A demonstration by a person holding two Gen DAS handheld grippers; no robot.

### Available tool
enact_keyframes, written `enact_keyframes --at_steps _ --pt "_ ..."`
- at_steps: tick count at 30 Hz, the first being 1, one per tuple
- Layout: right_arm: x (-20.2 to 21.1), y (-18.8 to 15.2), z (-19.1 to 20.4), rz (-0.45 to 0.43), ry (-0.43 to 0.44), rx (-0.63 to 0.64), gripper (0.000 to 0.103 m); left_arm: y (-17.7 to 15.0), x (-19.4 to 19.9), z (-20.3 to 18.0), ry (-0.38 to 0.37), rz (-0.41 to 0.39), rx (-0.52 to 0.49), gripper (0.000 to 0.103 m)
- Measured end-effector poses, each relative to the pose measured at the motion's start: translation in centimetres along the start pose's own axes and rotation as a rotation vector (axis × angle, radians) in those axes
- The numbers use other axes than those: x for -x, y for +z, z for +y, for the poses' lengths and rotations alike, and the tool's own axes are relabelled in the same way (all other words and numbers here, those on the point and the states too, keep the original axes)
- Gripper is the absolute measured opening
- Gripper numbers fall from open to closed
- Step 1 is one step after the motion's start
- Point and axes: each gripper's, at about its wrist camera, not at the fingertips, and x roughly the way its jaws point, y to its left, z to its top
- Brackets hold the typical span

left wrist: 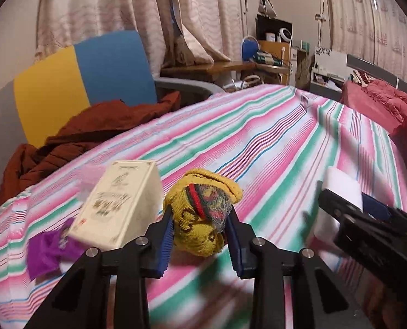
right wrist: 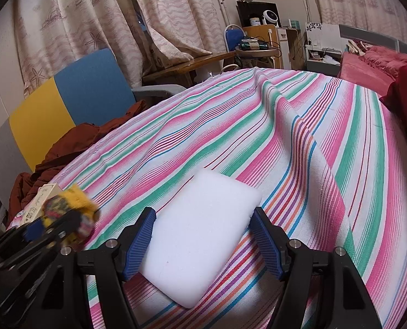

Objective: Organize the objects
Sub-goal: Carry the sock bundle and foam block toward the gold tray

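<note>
Early days I'd say: my left gripper (left wrist: pixel 200 235) clamps the yellow sock bundle (left wrist: pixel 203 213) beside the cream box (left wrist: pixel 121 203), right gripper (right wrist: pixel 203 242) grips the white foam block (right wrist: pixel 200 233) over the striped cloth (right wrist: pixel 258 126), purple cloth (left wrist: pixel 52 249) unsorted.

The cream box (left wrist: pixel 121 203) carries print (ornate, too blurred to read).
</note>
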Motion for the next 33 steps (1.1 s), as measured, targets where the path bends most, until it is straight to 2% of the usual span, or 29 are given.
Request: enact_keyframes --at_steps 7,17,24,30,33 --pt "0.6 0.1 0.9 -0.029 -0.024 0.046 0.071 -2.3 3.8 -0.4 0.003 -0.032 -0.012 0.034" --pt "2.6 -0.1 3.3 -0.110 -0.002 0.159 0.071 -5.9 7.3 2.5 0.001 -0.014 0.106 0.034" --pt "4.7 -1.4 5.4 -0.140 0.097 0.262 0.071 -8.7 9.6 3.9 0.017 -0.010 0.146 0.034" --pt "6.1 -3.3 6.7 -0.056 0.197 0.303 0.071 -10.5 11.4 5.9 0.031 0.001 0.219 0.034" --pt "7.3 -4.5 7.4 -0.015 0.254 0.294 0.071 -11.5 12.6 6.1 0.005 0.005 0.219 0.034"
